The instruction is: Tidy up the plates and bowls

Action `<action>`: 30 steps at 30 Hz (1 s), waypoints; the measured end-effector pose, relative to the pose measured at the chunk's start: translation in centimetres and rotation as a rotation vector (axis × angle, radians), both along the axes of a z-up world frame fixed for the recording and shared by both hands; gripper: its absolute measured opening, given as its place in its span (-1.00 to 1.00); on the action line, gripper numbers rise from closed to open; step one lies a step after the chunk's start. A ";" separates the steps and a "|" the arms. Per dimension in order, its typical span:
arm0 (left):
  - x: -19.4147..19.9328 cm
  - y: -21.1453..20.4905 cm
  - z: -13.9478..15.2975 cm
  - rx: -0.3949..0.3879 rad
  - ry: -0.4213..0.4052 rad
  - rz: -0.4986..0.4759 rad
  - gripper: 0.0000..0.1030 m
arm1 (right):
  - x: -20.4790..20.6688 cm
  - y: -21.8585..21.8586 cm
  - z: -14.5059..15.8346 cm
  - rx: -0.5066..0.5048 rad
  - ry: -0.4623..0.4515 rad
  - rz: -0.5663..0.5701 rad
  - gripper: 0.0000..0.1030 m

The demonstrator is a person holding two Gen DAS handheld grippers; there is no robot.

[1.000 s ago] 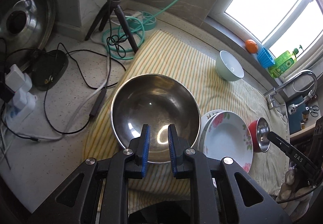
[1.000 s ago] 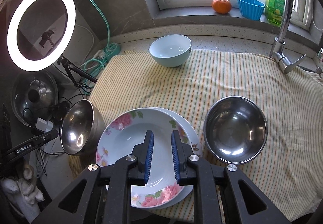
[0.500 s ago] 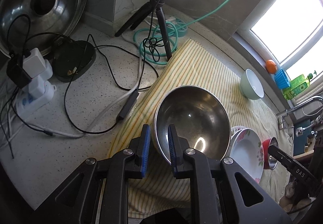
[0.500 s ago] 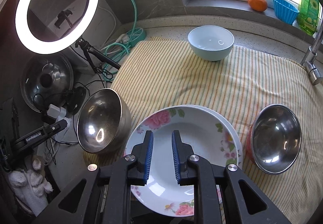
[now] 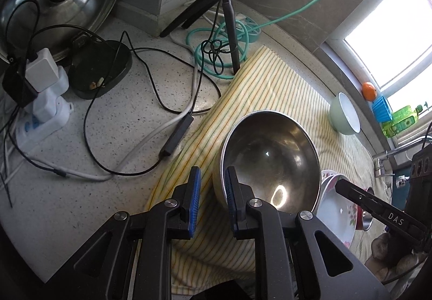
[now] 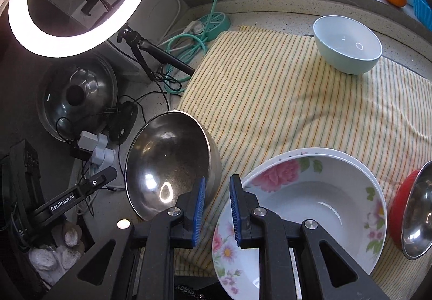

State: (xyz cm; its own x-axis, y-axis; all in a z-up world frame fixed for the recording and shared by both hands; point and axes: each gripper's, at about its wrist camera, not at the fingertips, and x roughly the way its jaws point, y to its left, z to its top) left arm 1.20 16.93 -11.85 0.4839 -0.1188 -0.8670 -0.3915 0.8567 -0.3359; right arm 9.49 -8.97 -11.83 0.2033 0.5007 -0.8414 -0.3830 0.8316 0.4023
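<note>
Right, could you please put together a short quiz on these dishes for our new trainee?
1. True or false: the two flowered plates are stacked one on the other.
2. Fill in: the small steel bowl is ___ on the outside.
3. Which dish stands furthest back on the striped cloth, nearest the window?
A. the small steel bowl
B. the pale green bowl
C. the flowered plates

Key: 1 true; 2 red; 3 B.
</note>
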 end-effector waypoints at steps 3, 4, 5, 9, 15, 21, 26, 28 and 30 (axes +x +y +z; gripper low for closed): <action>0.3 0.1 -0.3 -0.007 0.007 0.000 -0.68 | 0.4 1.0 -0.5 -0.016 0.004 0.021 -0.67; 0.4 0.1 -0.4 -0.011 0.008 -0.002 -0.68 | 0.6 1.3 -0.6 -0.017 0.007 0.025 -0.67; 0.5 0.1 -0.5 -0.019 0.007 -0.007 -0.68 | 0.7 1.6 -0.8 -0.019 0.012 0.029 -0.67; 1.0 0.0 -0.9 -0.028 0.011 -0.017 -0.68 | 1.2 2.5 -1.4 -0.034 0.022 0.040 -0.67; 1.6 0.1 -1.8 -0.052 0.031 -0.024 -0.68 | 1.6 3.2 -2.0 -0.038 0.036 0.052 -0.67; 1.9 -0.1 -2.3 -0.059 0.042 -0.036 -0.68 | 1.8 3.9 -2.6 -0.064 0.048 0.067 -0.67; 2.0 -0.5 -2.6 -0.055 0.049 -0.050 -0.76 | 1.9 4.2 -3.2 -0.088 0.060 0.072 -0.67; 2.1 -0.6 -2.7 -0.052 0.051 -0.053 -0.76 | 1.8 4.4 -3.3 -0.094 0.061 0.081 -0.69; 2.0 -0.6 -2.7 -0.052 0.049 -0.050 -0.76 | 1.6 4.5 -3.4 -0.105 0.049 0.083 -0.72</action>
State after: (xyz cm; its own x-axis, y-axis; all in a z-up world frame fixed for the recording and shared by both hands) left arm 3.22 16.30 -14.57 0.4336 -0.1870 -0.8815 -0.3658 0.8575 -0.3618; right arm 11.12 -4.45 -15.18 0.1222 0.4225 -0.8981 -0.4344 0.8364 0.3344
